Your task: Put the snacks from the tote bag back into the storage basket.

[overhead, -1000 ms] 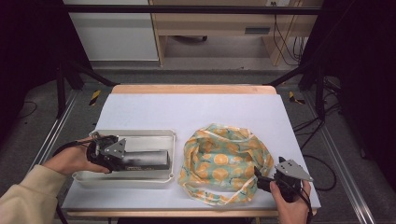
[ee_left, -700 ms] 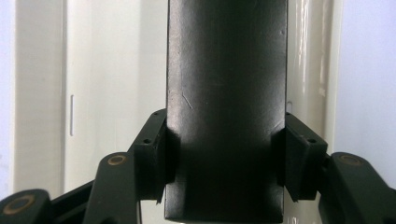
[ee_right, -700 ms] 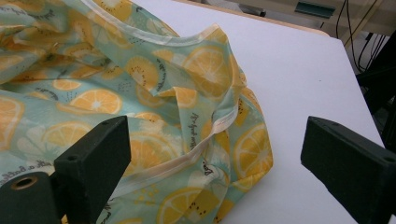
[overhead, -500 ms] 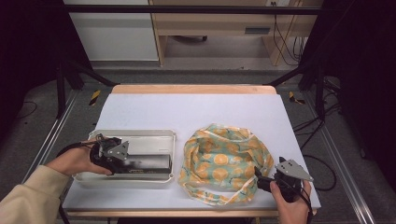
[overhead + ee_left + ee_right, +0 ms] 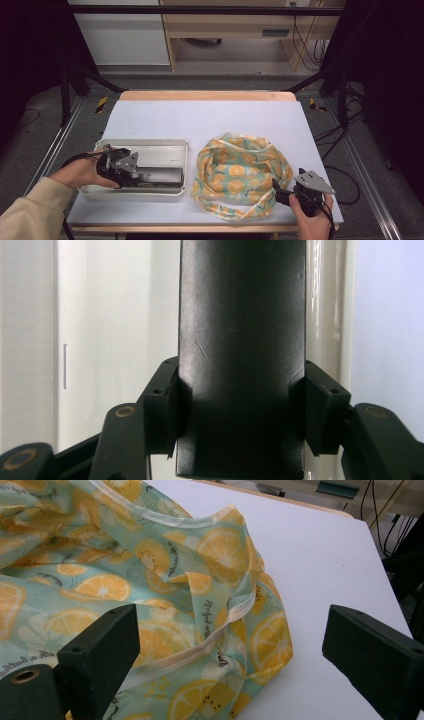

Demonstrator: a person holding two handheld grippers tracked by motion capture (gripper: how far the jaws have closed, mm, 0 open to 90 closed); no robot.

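A long black box (image 5: 161, 175) lies in a shallow metal tray (image 5: 145, 142) at the table's front left. My left gripper (image 5: 138, 172) is shut on the box's near end. In the left gripper view both pads (image 5: 167, 410) press the sides of the black box (image 5: 242, 340), which runs up between the jaws of the left gripper (image 5: 242, 415). A crumpled cloth bag (image 5: 240, 170) printed with orange slices lies at the front right. My right gripper (image 5: 278, 193) is held at its right edge. In the right gripper view the right gripper (image 5: 232, 625) stands open, the bag (image 5: 150, 570) and its cream seam just beyond the jaws.
The white table (image 5: 200, 115) has bare room behind the tray and the bag. Its wooden far edge (image 5: 205, 95) borders a dark floor with cables, and a metal frame runs along both sides.
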